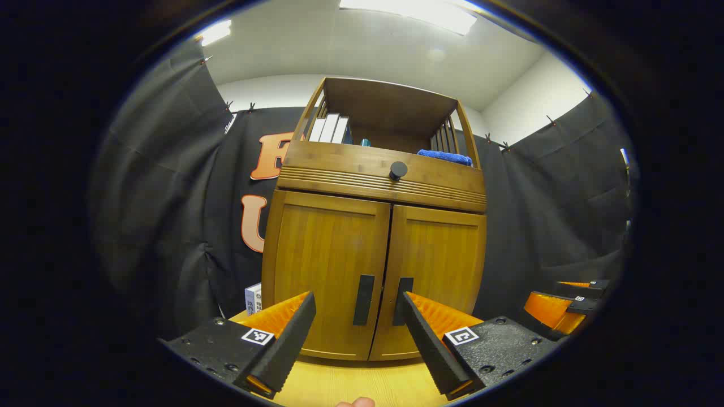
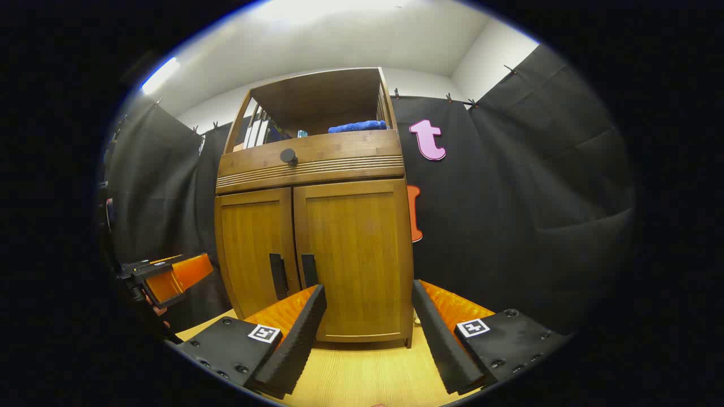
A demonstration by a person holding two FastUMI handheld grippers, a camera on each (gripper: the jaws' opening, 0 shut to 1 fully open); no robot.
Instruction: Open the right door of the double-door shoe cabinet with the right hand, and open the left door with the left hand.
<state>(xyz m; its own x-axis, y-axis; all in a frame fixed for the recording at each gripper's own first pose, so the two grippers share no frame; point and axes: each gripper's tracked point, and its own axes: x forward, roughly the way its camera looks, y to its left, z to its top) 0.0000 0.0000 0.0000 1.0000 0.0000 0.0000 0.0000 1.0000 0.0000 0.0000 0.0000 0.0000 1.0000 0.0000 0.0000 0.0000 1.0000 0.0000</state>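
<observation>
Approach step: both bamboo-wood cabinet doors closed; right gripper (image 2: 367, 333) and left gripper (image 1: 356, 339), jaws apart, must reach the black vertical bar handles (image 1: 363, 299).

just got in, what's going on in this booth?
A person holds two grippers in front of a wooden shoe cabinet, aiming to open its double doors. Both doors are shut. The left gripper is open, lined up near the left door handle and right door handle, touching neither. The right gripper is open too, facing the right door, short of it. Books and a blue cloth sit on the shelf above.
</observation>
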